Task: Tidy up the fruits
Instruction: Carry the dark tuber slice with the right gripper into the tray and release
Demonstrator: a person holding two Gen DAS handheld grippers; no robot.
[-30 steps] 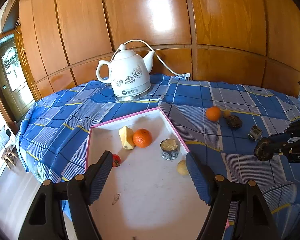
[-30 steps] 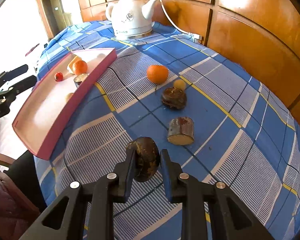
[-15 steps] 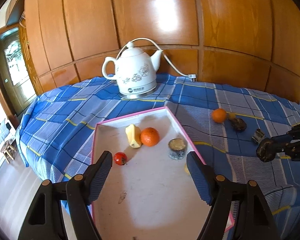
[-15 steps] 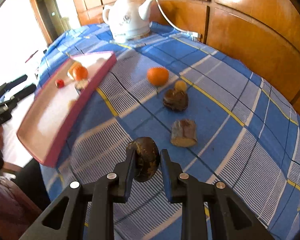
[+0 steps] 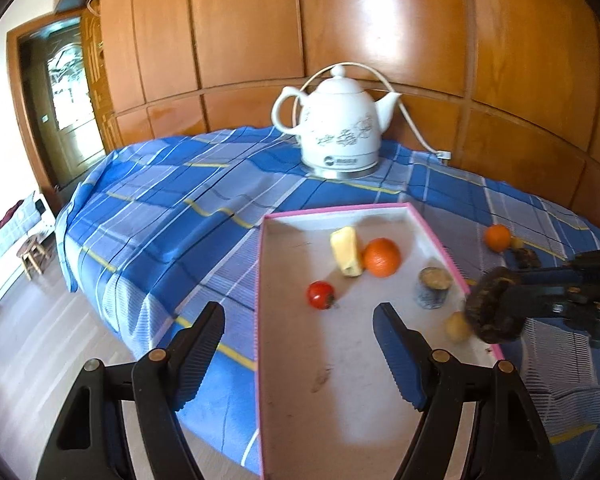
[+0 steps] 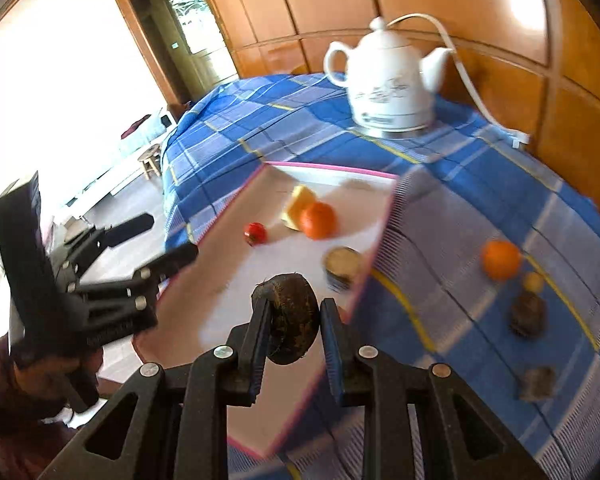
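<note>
A pink-rimmed white tray (image 5: 260,280) lies on the blue checked cloth. It holds a yellow wedge (image 5: 346,250), an orange (image 5: 381,257), a tomato (image 5: 321,295), a cut cylinder piece (image 5: 434,286) and a small yellowish fruit (image 5: 456,326). My right gripper (image 6: 296,304) is shut on a dark brown round fruit (image 6: 288,320), which hangs above the tray's right rim (image 6: 376,248). My left gripper (image 5: 300,320) stands open and empty over the tray's near left part. Another orange (image 6: 500,260), a small yellow fruit (image 6: 533,281), a dark fruit (image 6: 528,314) and a brown chunk (image 6: 538,382) lie on the cloth.
A white electric kettle (image 5: 340,132) with its cord stands at the back near the wood-panelled wall. The table's left edge drops to the floor, where a small stool (image 5: 32,254) stands. A person's hand (image 6: 40,364) holds the left gripper.
My right gripper has carried the dark brown fruit leftward from above the cloth to above the tray's right rim. The left gripper has shifted left, so the tray now sits right of centre.
</note>
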